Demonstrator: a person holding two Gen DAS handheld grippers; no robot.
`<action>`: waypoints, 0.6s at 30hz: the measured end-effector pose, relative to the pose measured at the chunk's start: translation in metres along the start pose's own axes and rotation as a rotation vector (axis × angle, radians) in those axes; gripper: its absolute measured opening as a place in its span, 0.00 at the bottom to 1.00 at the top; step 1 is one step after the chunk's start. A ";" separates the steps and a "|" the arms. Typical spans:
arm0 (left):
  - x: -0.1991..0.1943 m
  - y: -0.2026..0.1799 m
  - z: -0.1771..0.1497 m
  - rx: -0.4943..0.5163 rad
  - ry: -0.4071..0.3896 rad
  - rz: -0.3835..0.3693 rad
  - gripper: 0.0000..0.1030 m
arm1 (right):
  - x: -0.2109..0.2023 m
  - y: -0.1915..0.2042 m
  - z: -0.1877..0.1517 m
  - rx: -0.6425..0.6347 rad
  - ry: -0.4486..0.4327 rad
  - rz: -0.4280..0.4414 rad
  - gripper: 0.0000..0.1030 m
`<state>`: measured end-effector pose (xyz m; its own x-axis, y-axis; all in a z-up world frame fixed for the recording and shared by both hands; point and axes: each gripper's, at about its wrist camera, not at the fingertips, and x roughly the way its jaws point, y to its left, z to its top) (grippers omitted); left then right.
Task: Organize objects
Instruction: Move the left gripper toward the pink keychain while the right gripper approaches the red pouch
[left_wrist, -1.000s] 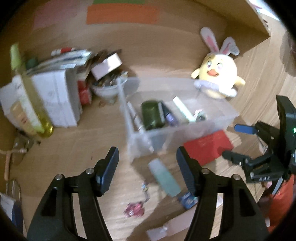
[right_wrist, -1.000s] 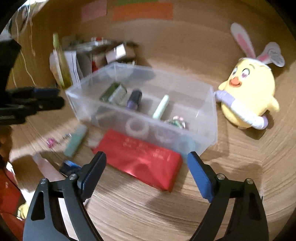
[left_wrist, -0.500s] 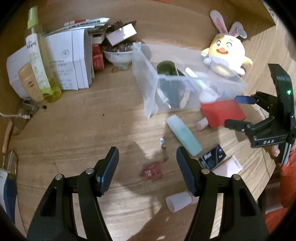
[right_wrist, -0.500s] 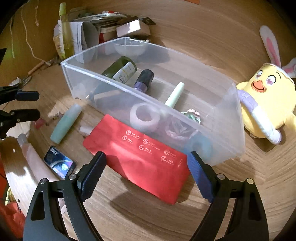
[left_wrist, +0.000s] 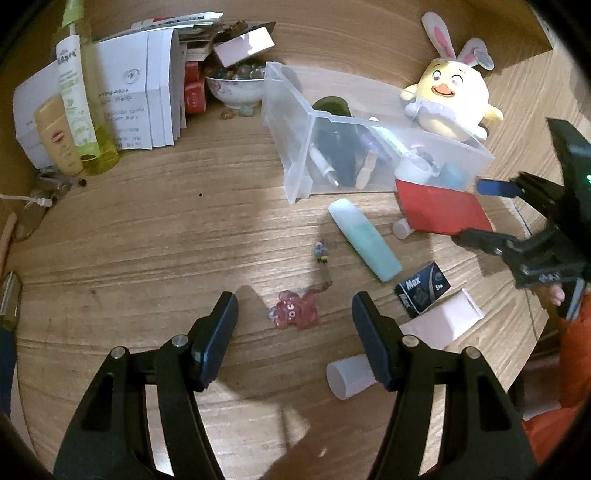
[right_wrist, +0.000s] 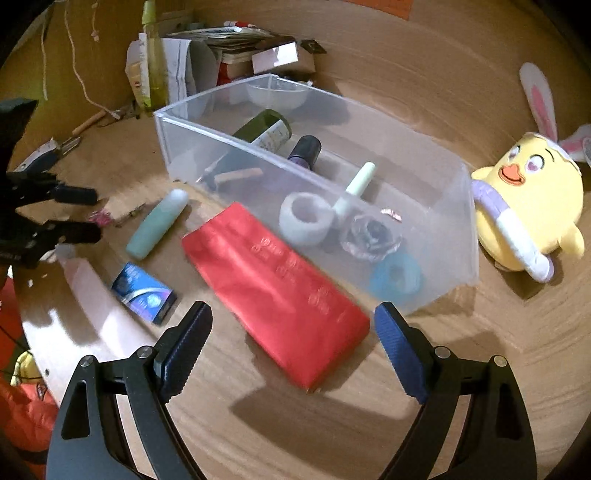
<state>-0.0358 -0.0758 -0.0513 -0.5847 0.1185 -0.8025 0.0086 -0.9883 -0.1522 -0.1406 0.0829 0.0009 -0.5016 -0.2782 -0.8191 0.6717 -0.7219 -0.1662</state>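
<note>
Jaws of the left gripper are spread wide with nothing held, and a pink beaded charm is framed between them on the wooden table. Just beyond it, a mint-green tube, a black Max box and a pale pink tube are seen lying loose. The right gripper is likewise released and empty, poised over the near end of a red pouch that lies against the front wall of the clear plastic bin. Only the right wrist view reveals the bin's contents plainly: a dark green bottle, a purple bottle, a white tape roll and a blue ring. Only the left wrist view shows the bowl of stones openly. A yellow bunny-eared plush chick is seen beside the bin's far end.
</note>
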 end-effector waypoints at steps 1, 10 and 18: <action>-0.001 -0.001 -0.001 0.004 0.001 0.004 0.61 | 0.006 -0.001 0.002 -0.004 0.011 0.005 0.86; -0.001 -0.001 -0.004 0.025 -0.033 0.066 0.32 | 0.021 -0.002 -0.002 0.007 0.050 0.080 0.87; 0.001 -0.003 -0.002 0.047 -0.040 0.047 0.25 | -0.001 0.010 -0.026 0.020 0.049 0.116 0.69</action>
<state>-0.0343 -0.0726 -0.0528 -0.6161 0.0689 -0.7846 -0.0006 -0.9962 -0.0871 -0.1194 0.0926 -0.0144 -0.3934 -0.3299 -0.8581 0.7127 -0.6991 -0.0579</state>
